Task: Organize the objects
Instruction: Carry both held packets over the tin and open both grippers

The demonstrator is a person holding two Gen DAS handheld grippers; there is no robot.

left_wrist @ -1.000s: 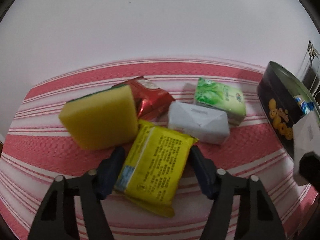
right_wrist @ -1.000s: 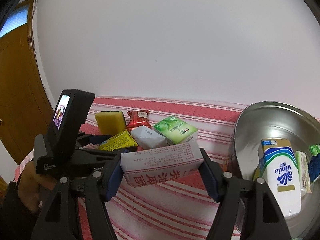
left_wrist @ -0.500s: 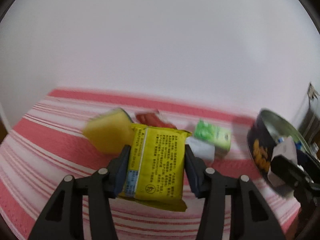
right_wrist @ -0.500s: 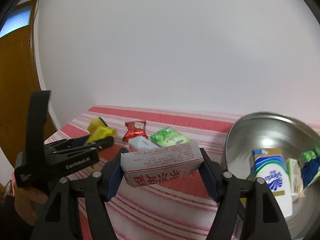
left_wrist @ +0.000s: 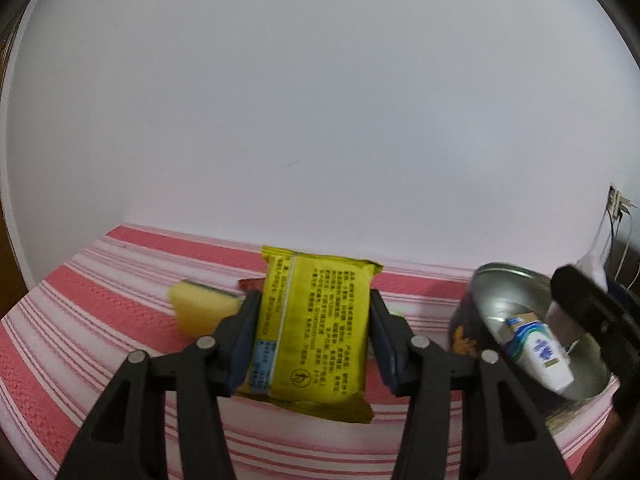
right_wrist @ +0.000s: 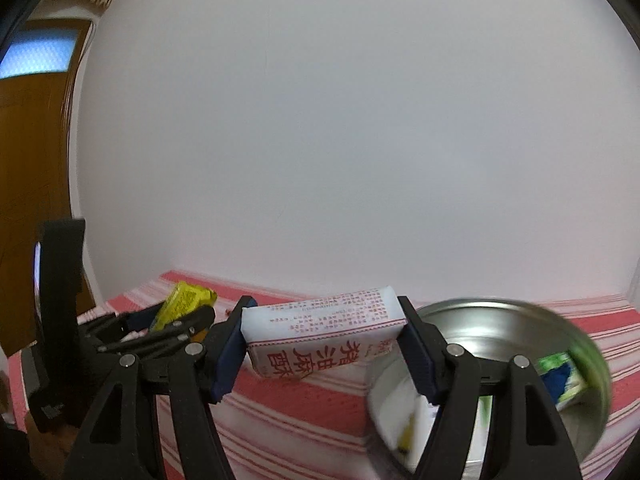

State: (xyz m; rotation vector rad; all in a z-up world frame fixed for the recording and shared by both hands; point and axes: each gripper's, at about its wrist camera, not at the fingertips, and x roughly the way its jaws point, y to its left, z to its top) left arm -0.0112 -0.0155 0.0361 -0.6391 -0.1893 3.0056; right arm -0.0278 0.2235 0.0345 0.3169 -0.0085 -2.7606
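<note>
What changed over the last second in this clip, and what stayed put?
The left gripper closed its jaws on the yellow packet and lifted it off the striped cloth. The right gripper rose, carrying the white packet toward the round tin. The sponge stayed on the cloth.

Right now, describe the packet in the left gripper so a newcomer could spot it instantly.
On the red-and-white striped tablecloth, left of the round metal tin, the left gripper clamps a yellow packet upright. Unlike the plain yellow sponge behind it, it is glossy foil with black print and a small blue label.
</note>
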